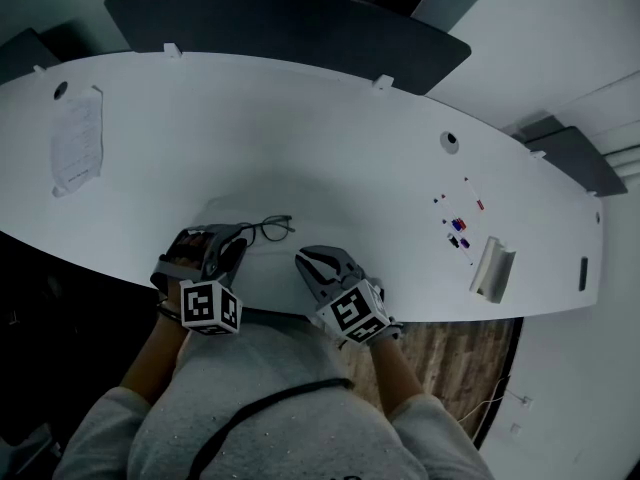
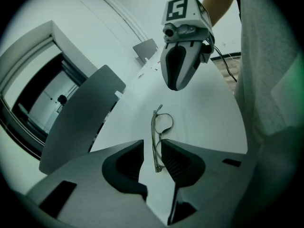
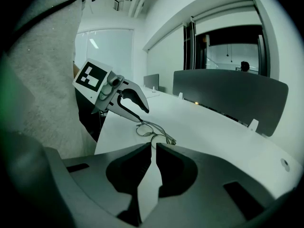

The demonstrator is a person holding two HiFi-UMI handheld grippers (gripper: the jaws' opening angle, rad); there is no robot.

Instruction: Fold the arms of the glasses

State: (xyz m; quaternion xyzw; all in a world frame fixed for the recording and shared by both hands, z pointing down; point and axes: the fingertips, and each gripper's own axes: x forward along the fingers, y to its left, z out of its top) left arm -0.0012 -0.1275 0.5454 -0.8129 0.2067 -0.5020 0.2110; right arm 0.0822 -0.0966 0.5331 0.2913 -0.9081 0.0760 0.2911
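A thin-framed pair of glasses [image 1: 270,230] lies flat on the white table [image 1: 330,138], near its front edge. My left gripper [image 1: 238,243] stands just left of them and is open. In the left gripper view one end of the glasses [image 2: 154,137] reaches between the parted jaws of the left gripper [image 2: 152,151], with neither pad pressing on it. My right gripper [image 1: 303,259] hovers to the right of the glasses, shut and empty. The right gripper view shows the glasses [image 3: 152,129] just beyond my right gripper [image 3: 153,146], with the left gripper [image 3: 141,114] above them.
A sheet of paper [image 1: 77,143] lies at the far left. Small pens and clips [image 1: 458,226] and a pale curved object [image 1: 492,268] sit at the right. A dark divider panel [image 1: 290,28] runs along the table's far edge. The person's grey top fills the bottom.
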